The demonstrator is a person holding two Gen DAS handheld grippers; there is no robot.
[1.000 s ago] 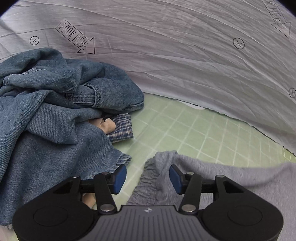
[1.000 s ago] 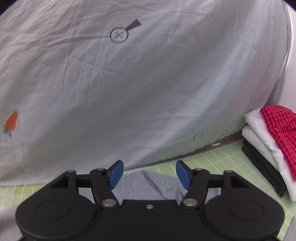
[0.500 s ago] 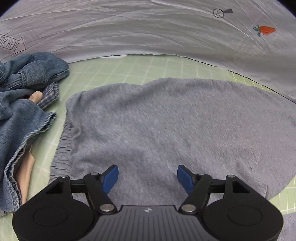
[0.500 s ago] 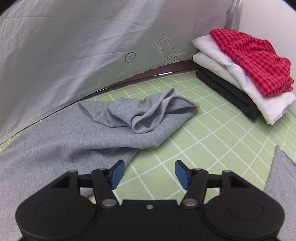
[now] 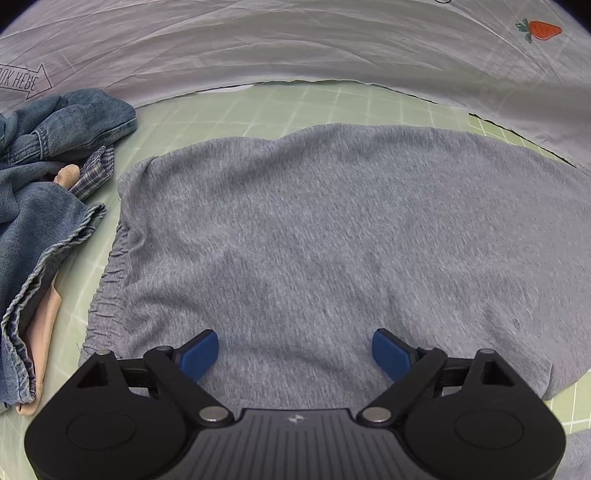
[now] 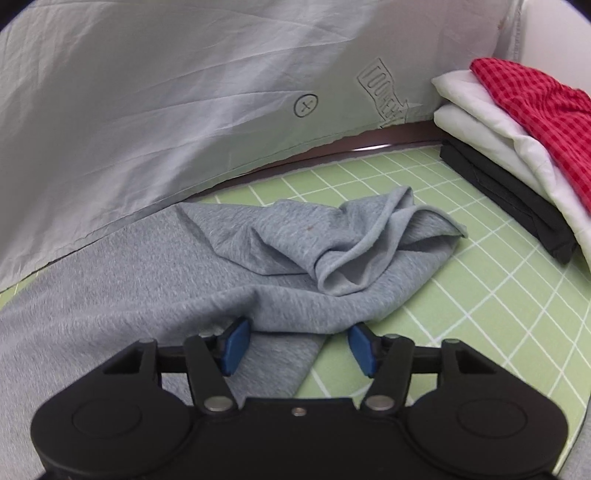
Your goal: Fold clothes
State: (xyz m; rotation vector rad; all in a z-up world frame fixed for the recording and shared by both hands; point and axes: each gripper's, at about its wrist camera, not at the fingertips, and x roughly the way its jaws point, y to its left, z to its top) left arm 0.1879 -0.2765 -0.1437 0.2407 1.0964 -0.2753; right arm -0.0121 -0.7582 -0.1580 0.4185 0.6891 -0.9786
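The left gripper (image 5: 294, 350) hangs over a grey garment (image 5: 332, 236) spread flat on the green gridded mat (image 5: 295, 107). Its blue fingers (image 5: 197, 354) have just been opening and now stand far apart, released, with the cloth lying under and between them but not pinched. Ahead of the fingers the garment runs to the mat's far strip, with its gathered waistband (image 5: 107, 284) ahead and to their left. Further left lies a heap of denim (image 5: 40, 192), with a checked cloth (image 5: 94, 171) and a pale pink piece (image 5: 42, 332) showing at its edges. A white sheet (image 5: 295, 44) with a carrot print (image 5: 541, 29) hangs behind.

The right gripper (image 6: 297, 347) is low at the garment's other end (image 6: 314, 251). Its fingers (image 6: 234, 349) have just been closing; a fold of grey cloth lies between them, mostly by the left finger, yet the pads do not press on it. Just ahead of the fingers the fabric is bunched into a crumpled heap. Ahead and to the right, well apart, a folded stack (image 6: 517, 147) sits on the mat (image 6: 498, 295): black at the bottom, white above, red check on top.
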